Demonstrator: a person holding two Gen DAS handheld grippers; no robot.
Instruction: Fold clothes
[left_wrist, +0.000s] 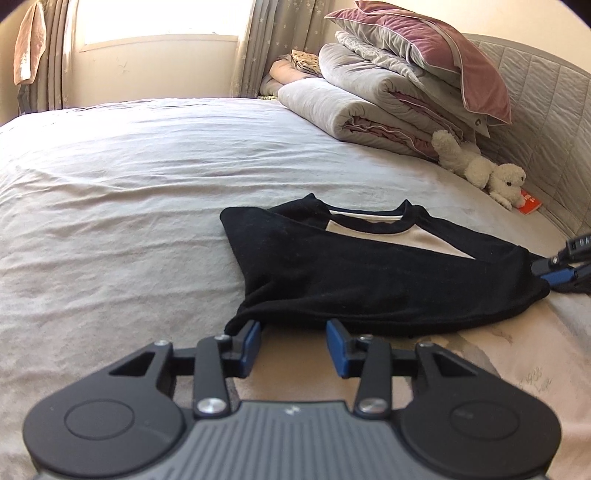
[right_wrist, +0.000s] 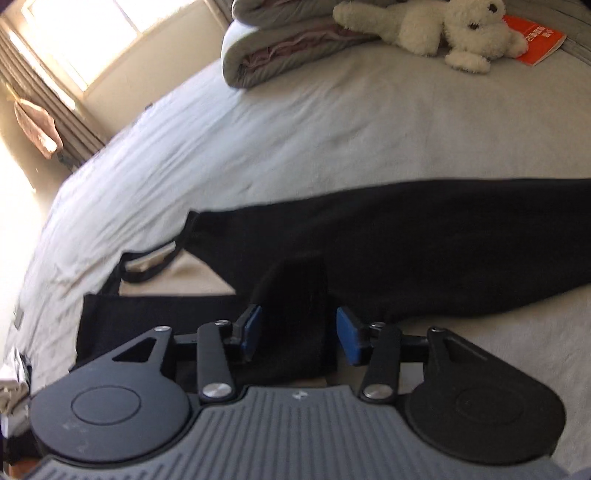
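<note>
A black shirt with a cream front panel (left_wrist: 369, 266) lies folded over on the grey bed sheet (left_wrist: 129, 192). In the left wrist view my left gripper (left_wrist: 295, 332) stands open at the shirt's near edge. Its left fingertip (left_wrist: 253, 334) touches a black corner of cloth, and nothing is pinched between the pads. My right gripper (left_wrist: 557, 271) shows at the shirt's far right corner. In the right wrist view the right gripper (right_wrist: 299, 321) is open, with a black sleeve end (right_wrist: 295, 295) lying loose between the pads. The rest of the black shirt (right_wrist: 424, 251) stretches off to the right.
A stack of folded quilts (left_wrist: 369, 96) with a mauve pillow (left_wrist: 424, 48) on top sits at the bed's far right. A white plush toy (right_wrist: 436, 29) and an orange book (right_wrist: 535, 40) lie by the padded headboard (left_wrist: 546, 122). Window and curtains (left_wrist: 155, 37) behind.
</note>
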